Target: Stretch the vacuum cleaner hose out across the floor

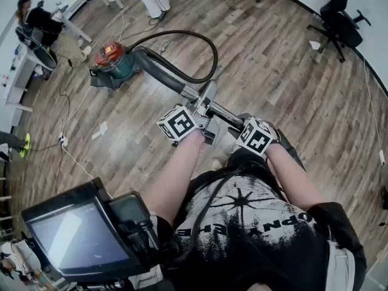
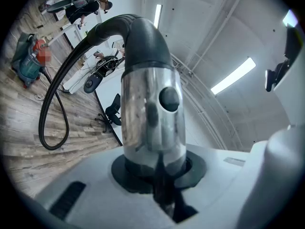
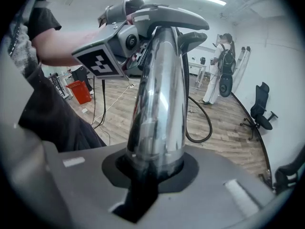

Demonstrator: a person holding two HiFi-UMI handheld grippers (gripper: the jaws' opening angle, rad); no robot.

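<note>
**Ana:** Chrome, mostly. A smooth, mirror-bright tube (image 3: 159,104) fills both gripper views. Who has hold of it?

**Ben:** Both do. The left gripper (image 2: 156,175) is clenched round the tube at the end nearer the vacuum cleaner (image 1: 115,62), just below a matte black elbow (image 2: 138,32). The right gripper (image 3: 151,171) grasps the same tube farther from the vacuum cleaner, with its jaws pressed against the metal.

**Ana:** What is the dark oval (image 2: 169,99) on the chrome?

**Ben:** It is either a hole or a button. I cannot tell which.

**Ana:** And the vacuum cleaner itself?

**Ben:** It is a rounded canister, red on top and teal below, sitting on the floor (image 1: 273,71) of long, grey-brown wooden planks.

**Ana:** Where is the hose?

**Ben:** The hose (image 1: 203,41) is black, ribbed and slender. It leaves the vacuum cleaner, swings away from it in a wide arc and curls back to the elbow. That makes a loop, not a straight line, and the low part of the loop lies on the planks.

**Ana:** Is there anything else around?

**Ben:** A black office chair (image 1: 339,17) stands well apart from the vacuum cleaner, by the pale wall. A person (image 3: 224,66) stands beyond the loop.
</note>
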